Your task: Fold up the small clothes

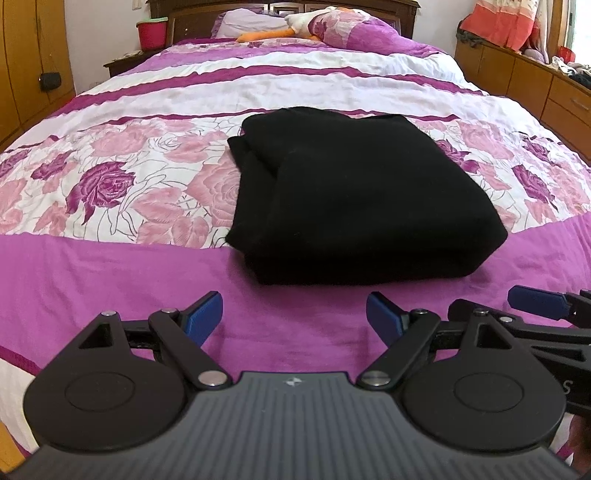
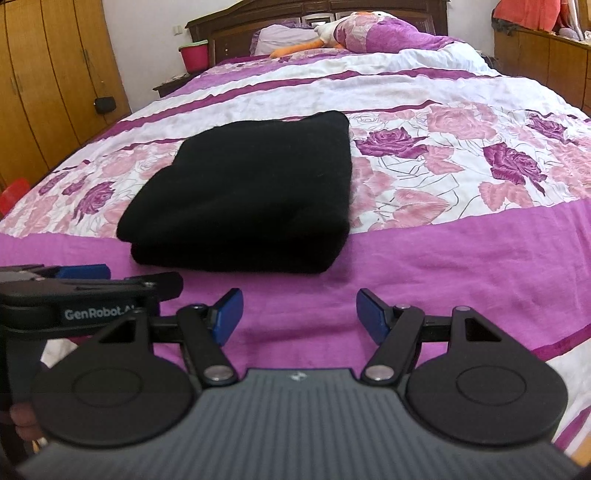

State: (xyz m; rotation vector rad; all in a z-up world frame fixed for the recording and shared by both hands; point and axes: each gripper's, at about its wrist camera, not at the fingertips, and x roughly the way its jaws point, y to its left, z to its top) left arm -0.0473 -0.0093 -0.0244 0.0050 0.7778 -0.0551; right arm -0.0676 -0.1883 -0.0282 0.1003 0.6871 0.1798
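Left wrist view: folded black knit garment (image 1: 354,195) ahead of left gripper (image 1: 294,319), blue-padded jaws wide apart, empty. Right gripper (image 2: 299,314) likewise spread, empty, beside it over purple floral bedspread (image 2: 461,251).

one folded black garment (image 1: 354,192), two tongs (image 1: 294,319), one bucket (image 1: 151,34)

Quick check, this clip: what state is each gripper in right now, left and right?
Left gripper: open, holding nothing, short of the folded black knit garment on the purple floral bedspread.
Right gripper: open, holding nothing.
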